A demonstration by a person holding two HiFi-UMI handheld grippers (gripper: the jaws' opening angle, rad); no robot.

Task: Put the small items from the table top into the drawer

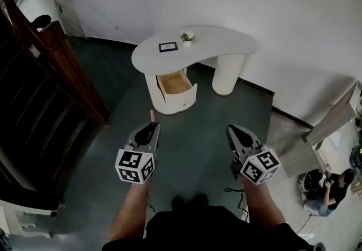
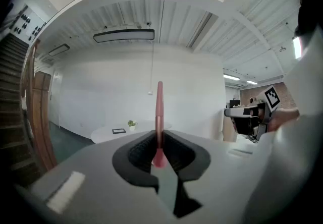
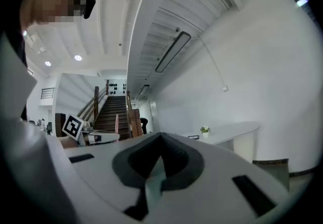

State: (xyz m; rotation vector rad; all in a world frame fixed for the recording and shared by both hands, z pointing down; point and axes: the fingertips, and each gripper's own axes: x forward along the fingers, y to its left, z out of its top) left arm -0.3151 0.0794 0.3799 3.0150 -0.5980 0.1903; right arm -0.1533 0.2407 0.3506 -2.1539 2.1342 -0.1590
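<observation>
I have the pink stick (image 2: 159,112) clamped in my left tongs (image 2: 159,140). Its rounded lower end is pinched between the dark pads, and the slim shaft stands straight out past the tips. It is nowhere near the drawer (image 1: 174,82), which stands pulled open from the pedestal under the white worktop (image 1: 226,40), showing its wooden inside.

My right tongs (image 1: 233,131) are closed tip to tip with nothing between them. I hold both pairs low in front of me over the dark green floor (image 1: 192,125), side by side and well apart from the worktop.

On the worktop a small dark picture frame (image 1: 168,47) lies flat above the drawer. A little potted plant (image 1: 187,37) stands near it on the right, not touching it. The worktop is kidney-shaped and rests on the drawer pedestal and on a second round leg (image 1: 228,74) to the right.

A dark wooden staircase (image 1: 39,91) runs along my left side. In the lower right corner of the head view a person (image 1: 331,185) sits on the floor.
</observation>
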